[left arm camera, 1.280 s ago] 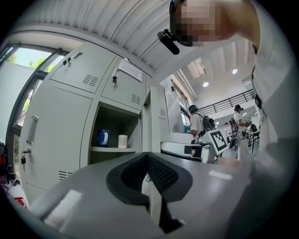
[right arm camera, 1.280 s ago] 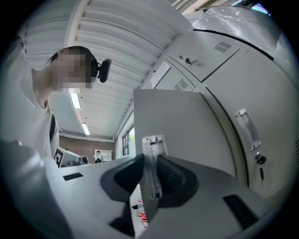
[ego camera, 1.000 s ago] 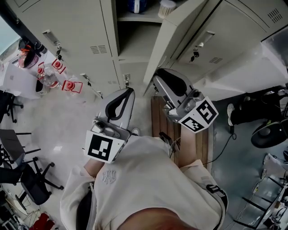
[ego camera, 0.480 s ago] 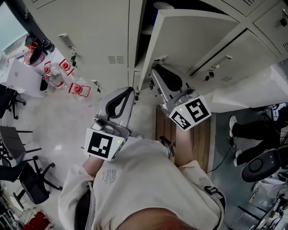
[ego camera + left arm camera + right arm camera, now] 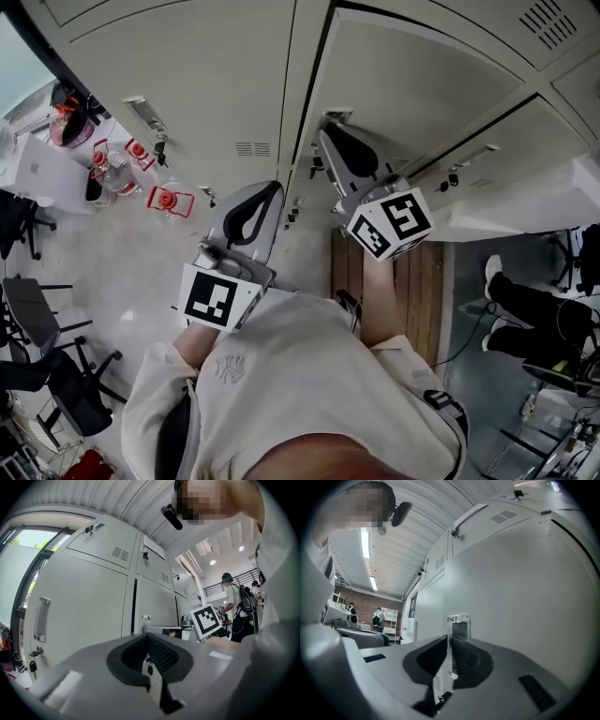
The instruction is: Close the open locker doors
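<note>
Locker bank (image 5: 187,84): pale grey steel, fills the top of the head view. Doors on the left columns flush, each with a vent and a handle.

Open door (image 5: 422,84): one door in the middle column, swung almost home. Only a narrow dark gap (image 5: 317,94) shows between its free edge and the next column. The same gap shows as a black vertical strip in the left gripper view. In the right gripper view the door's face fills the right half.

Wooden platform (image 5: 412,281): slatted, on the floor at the foot of the lockers, under the right forearm.

Right gripper (image 5: 326,139): reached out to the door's free edge, tip just below the latch plate (image 5: 336,114). Jaws clenched, pads together, only a sliver of light between them, nothing gripped (image 5: 448,641). The latch plate stands directly beyond the tip in its own view. Tip at the door, but actual contact cannot be told.

Left gripper (image 5: 267,192): held lower and to the left, in front of the closed column, apart from the lockers. Jaws likewise pressed together and empty (image 5: 149,644).

Marker cubes: one on each gripper, left (image 5: 214,298), right (image 5: 392,223).

Red-capped containers (image 5: 169,200): a small group on the floor at the left.

Keys (image 5: 159,147): hanging from a closed door's lock.
</note>
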Action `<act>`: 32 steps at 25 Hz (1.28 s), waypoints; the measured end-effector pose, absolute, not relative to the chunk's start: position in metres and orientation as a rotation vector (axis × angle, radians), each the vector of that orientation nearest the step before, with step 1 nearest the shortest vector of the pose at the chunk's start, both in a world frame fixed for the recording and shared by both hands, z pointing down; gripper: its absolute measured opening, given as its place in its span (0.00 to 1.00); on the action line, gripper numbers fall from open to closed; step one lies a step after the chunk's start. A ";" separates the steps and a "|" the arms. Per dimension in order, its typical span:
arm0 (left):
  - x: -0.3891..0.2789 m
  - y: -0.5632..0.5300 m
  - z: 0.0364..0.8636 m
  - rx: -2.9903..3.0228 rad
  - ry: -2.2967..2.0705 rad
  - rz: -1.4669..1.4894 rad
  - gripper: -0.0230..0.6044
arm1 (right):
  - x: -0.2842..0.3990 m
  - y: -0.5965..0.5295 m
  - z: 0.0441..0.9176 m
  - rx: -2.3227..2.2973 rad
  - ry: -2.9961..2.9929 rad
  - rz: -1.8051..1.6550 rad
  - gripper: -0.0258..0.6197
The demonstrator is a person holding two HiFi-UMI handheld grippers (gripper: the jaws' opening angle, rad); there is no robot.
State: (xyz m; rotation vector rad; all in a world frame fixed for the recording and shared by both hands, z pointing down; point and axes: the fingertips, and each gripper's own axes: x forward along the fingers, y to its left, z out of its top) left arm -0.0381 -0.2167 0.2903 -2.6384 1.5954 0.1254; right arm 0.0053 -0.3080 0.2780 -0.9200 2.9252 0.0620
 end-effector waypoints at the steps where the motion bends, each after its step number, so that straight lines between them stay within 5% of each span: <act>1: -0.039 -0.220 0.290 -2.643 1.589 0.127 0.03 | 0.004 -0.312 0.278 -0.929 2.926 0.064 0.10; 32: -0.051 -0.228 0.287 -2.659 1.538 0.166 0.03 | 0.006 -0.332 0.272 -1.462 2.823 0.303 0.08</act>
